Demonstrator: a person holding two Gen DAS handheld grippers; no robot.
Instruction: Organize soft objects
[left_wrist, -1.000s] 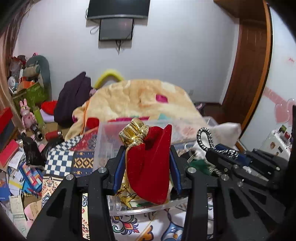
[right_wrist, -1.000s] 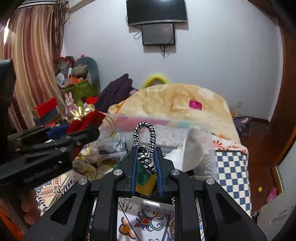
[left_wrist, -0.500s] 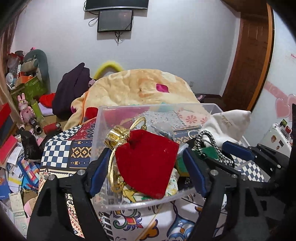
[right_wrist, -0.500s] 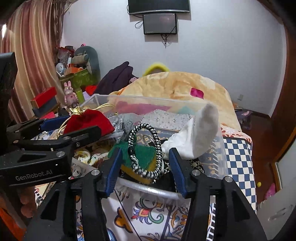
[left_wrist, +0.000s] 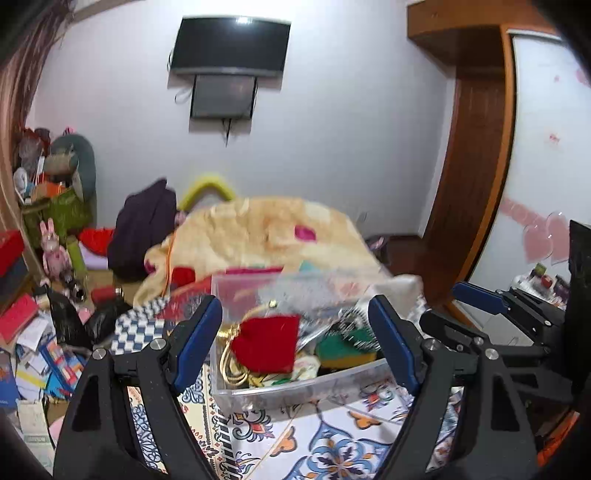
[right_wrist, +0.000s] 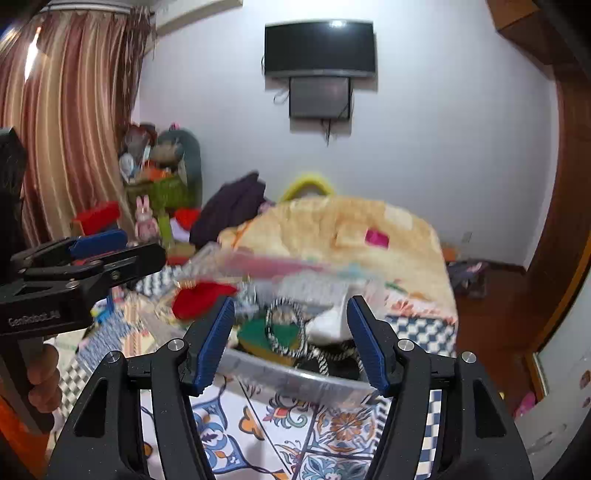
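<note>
A clear plastic bin (left_wrist: 295, 389) (right_wrist: 291, 376) stands on the patterned bedcover and holds soft items. A red velvet pouch (left_wrist: 267, 347) (right_wrist: 201, 299) with a gold drawstring lies in its left part. A black-and-white braided cord (right_wrist: 284, 332) (left_wrist: 356, 326) lies on a green and yellow piece (left_wrist: 345, 349) in its right part, beside a white cloth (right_wrist: 330, 321). My left gripper (left_wrist: 295, 347) is open and empty, just in front of the bin. My right gripper (right_wrist: 291, 339) is open and empty, also before the bin.
A yellow blanket (left_wrist: 266, 236) is heaped on the bed behind the bin. Toys, boxes and papers (left_wrist: 33, 321) clutter the floor at the left. A wooden door (left_wrist: 472, 177) is at the right. A TV (left_wrist: 231, 46) hangs on the far wall.
Both grippers opened and let go: the red pouch and the braided cord dropped into the bin. Both grippers then pulled back from the bin.
</note>
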